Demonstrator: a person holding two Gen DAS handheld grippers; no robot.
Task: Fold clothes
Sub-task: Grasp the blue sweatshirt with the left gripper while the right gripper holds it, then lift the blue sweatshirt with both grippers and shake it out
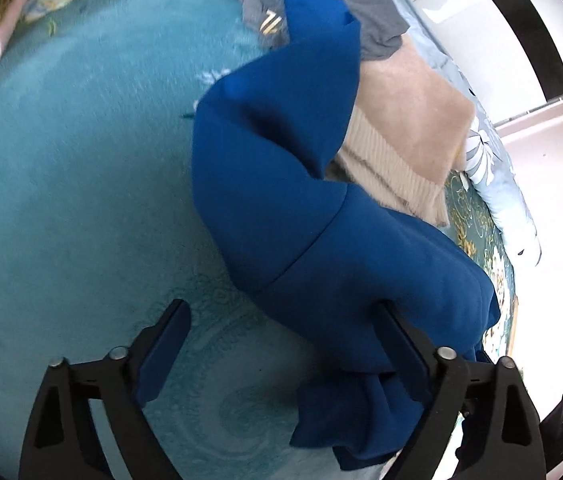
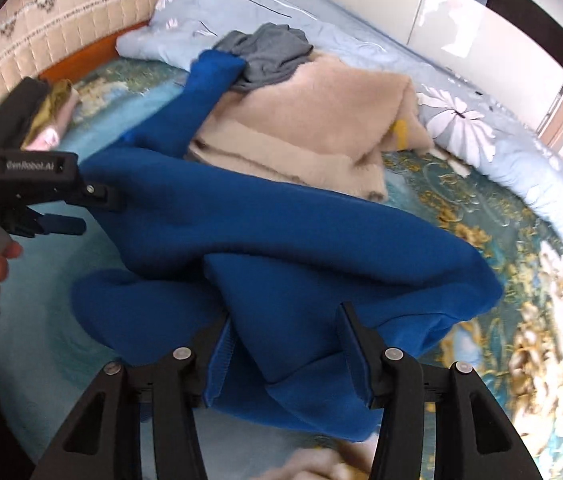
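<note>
We cannot see where the blue garment (image 2: 281,248) ends under the beige sweater (image 2: 313,120). It lies crumpled on the bed (image 1: 61,180). Our right gripper (image 2: 285,336) straddles a fold, pads not pressing; our left gripper (image 1: 281,320) gapes wide, cloth against one finger. The left gripper's label (blurry) reads something like "GenRobot.AI".

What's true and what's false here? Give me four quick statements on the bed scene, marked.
1. The blue garment lies between the fingers of the right tongs. True.
2. The left tongs are shut. False: they stand wide open.
3. The grey garment lies nearest the tongs. False: it is farthest, beyond the beige sweater.
4. A folded stack sits near the headboard. True.
</note>
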